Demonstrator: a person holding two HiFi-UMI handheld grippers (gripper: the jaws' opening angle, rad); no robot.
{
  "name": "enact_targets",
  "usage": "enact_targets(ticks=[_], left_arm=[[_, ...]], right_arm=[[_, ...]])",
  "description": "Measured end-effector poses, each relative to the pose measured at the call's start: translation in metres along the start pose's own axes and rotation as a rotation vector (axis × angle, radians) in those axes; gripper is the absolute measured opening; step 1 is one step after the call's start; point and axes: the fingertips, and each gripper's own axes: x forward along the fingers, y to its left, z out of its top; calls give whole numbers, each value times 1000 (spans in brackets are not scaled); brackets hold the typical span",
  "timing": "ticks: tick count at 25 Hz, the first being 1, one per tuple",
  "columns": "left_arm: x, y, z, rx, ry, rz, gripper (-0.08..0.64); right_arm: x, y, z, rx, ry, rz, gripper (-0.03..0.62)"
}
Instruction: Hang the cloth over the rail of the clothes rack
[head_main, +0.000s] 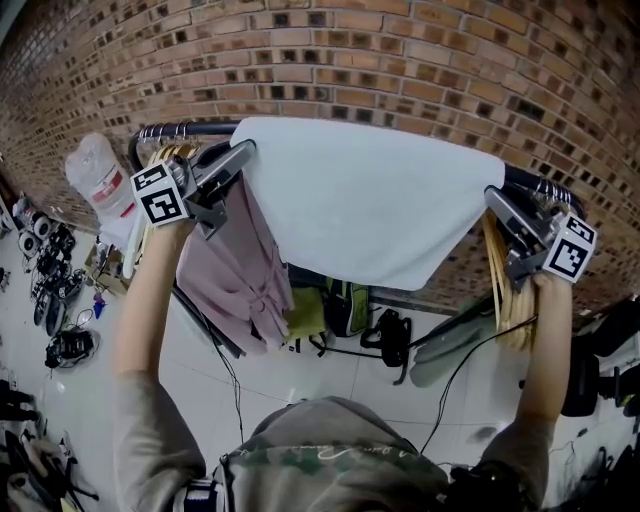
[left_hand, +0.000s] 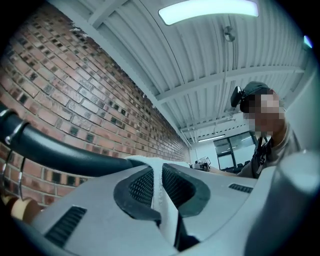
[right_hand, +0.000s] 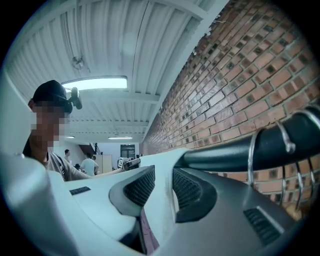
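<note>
Both my left fingers (left_hand: 140, 187) pinched the white cloth (left_hand: 160, 185) edge tight; my right fingers (right_hand: 187, 192) stood slightly apart, with the cloth lying between them. Each gripper view showed only the dark rail (left_hand: 60, 150) running past the brick wall (left_hand: 75, 90). The head view alone showed the cloth draped over that rail, a pink garment (head_main: 240, 270) hanging beneath my left fingers.

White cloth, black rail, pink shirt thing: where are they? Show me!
white cloth (head_main: 370, 205), head view, middle of its draped front.
rail (right_hand: 225, 154), right gripper view, bare dark stretch of the tube.
pink garment (head_main: 240, 265), head view, middle of the hanging fabric.
</note>
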Motion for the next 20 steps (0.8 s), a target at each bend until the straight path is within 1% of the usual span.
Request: enact_targets(ticks=[3, 5, 7, 9, 11, 15, 17, 20], left_arm=[[-2, 0, -2, -11, -7, -5, 20], [-2, 1, -2, -29, -16, -15, 20], [-2, 1, -2, -55, -30, -29, 21], [-2, 1, -3, -71, -37, -41, 20], [-2, 1, -5, -68, -36, -40, 21], [-3, 6, -7, -32, -30, 1, 21], [-3, 5, -7, -41, -28, -5, 23], [-3, 3, -11, -58, -4, -21, 56]], right_arm=[[-4, -8, -2, 16, -17, -30, 87], [-8, -10, -2, 26, -32, -34, 88], [-9, -10, -1, 26, -36, -35, 120], [-9, -9, -3, 14, -28, -40, 120], [-10, -7, -6, -2, -14, -47, 120], [-10, -10, -10, -27, 5, -68, 120], [-9, -13, -12, -27, 12, -76, 120], [-8, -15, -16, -28, 34, -82, 120]])
